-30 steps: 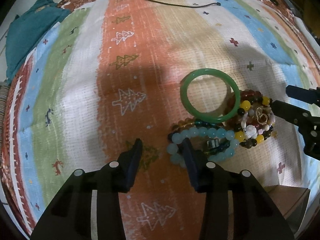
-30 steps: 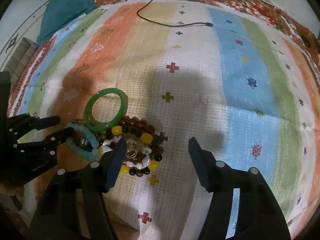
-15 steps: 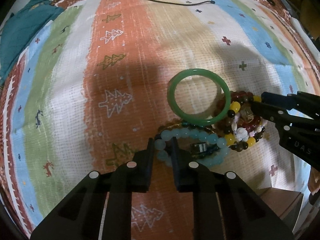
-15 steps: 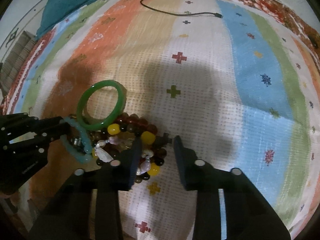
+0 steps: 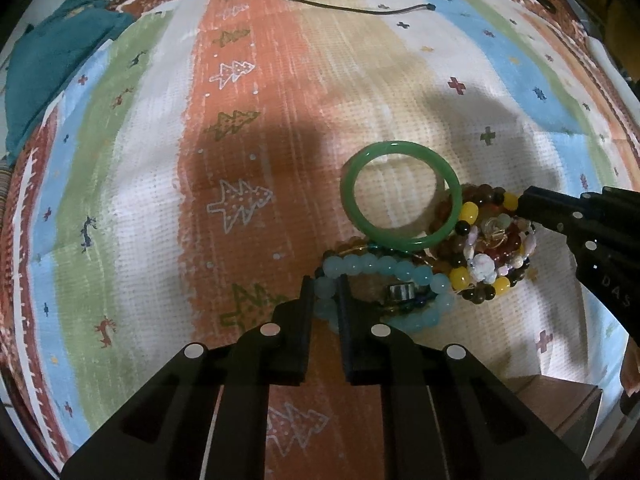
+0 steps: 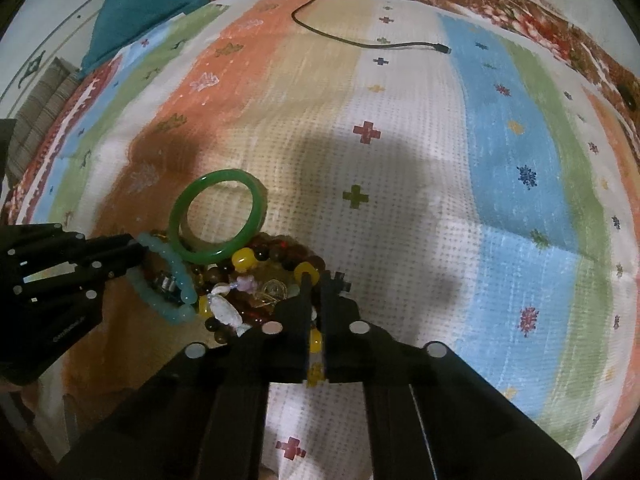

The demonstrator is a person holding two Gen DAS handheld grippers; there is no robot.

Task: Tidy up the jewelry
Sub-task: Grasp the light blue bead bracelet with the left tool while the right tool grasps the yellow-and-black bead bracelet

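A pile of jewelry lies on a striped cloth [image 5: 280, 120]. A green bangle [image 5: 400, 200] rests on top of it; it also shows in the right wrist view [image 6: 216, 216]. My left gripper [image 5: 326, 284] is shut on a light blue bead bracelet [image 5: 384, 268] at its left end. My right gripper [image 6: 314, 280] is shut on a yellow and brown bead bracelet [image 6: 306, 270] at the right side of the pile. The mixed beads [image 5: 484, 248] with white and gold pieces lie between the two grippers.
A black cable [image 6: 360, 40] lies at the far side of the cloth. A teal cloth [image 5: 52, 64] lies at the far left corner. A brown box [image 5: 560, 400] sits at the near right edge.
Both grippers were open a second ago. They moved onto the pile and closed, the left on the light blue bracelet, the right on the yellow and brown one.
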